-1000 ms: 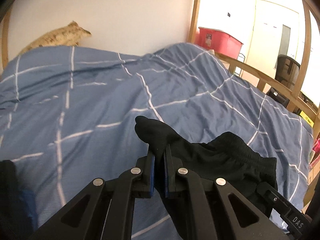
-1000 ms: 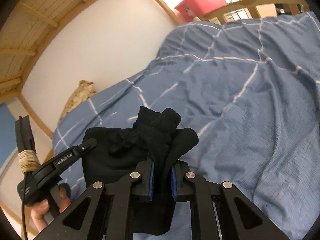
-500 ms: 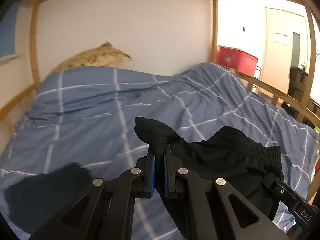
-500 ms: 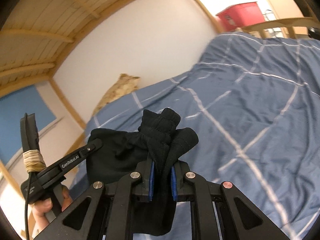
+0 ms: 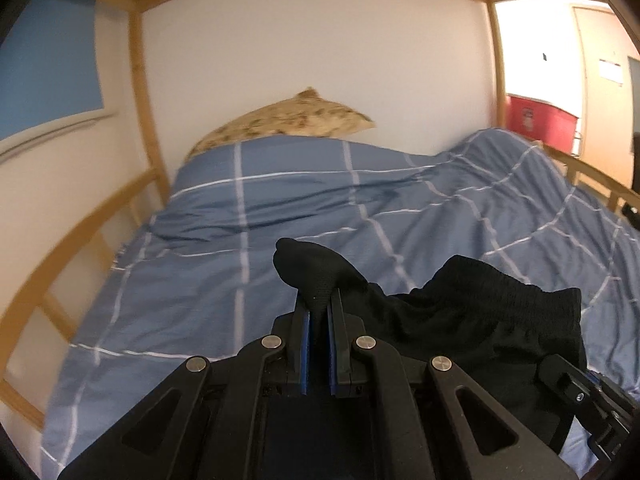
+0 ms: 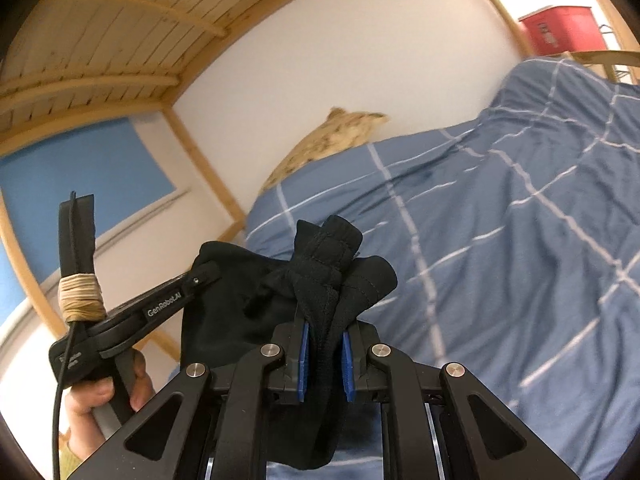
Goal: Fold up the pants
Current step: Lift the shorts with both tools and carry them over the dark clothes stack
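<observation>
We pinch the black pants (image 5: pixel 460 312) in both clamped claws, left claw (image 5: pixel 318 316) and right claw (image 6: pixel 324 332), above the bed (image 5: pixel 280 216) ahead.

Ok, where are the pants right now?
The black pants hang clamped between both tools, left tool and right tool, above the blue checked duvet, with the pillow beyond.
</observation>
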Available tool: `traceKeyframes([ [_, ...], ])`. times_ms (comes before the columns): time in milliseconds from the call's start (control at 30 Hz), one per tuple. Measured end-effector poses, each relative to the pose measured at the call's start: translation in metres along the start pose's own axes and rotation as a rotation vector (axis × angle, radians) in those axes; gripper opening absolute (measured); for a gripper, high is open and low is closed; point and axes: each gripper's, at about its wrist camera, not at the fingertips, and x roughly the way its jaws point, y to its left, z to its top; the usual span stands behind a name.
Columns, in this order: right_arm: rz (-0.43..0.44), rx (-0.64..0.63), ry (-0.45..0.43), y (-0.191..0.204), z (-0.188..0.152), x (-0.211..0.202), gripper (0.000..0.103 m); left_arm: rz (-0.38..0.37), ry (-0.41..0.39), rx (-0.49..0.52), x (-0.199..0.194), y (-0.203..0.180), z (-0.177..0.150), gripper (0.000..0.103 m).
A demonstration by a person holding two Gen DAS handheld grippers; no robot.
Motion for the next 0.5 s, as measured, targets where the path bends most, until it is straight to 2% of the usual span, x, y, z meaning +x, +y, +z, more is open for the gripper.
traceKeyframes([
  [200,0.01,-0.032,0.018,0.032,-0.016,0.04,0.014,0.035,0.037,-0.005,0.026,0.039,-0.001,0.009],
  [300,-0.011,-0.057,0.03,0.039,-0.028,0.056,0.014,0.053,0.073,-0.015,0.042,0.055,-0.009,0.008],
  [500,-0.03,-0.03,0.121,0.041,-0.062,0.072,0.015,0.08,0.135,-0.018,0.053,0.073,-0.035,0.009],
])
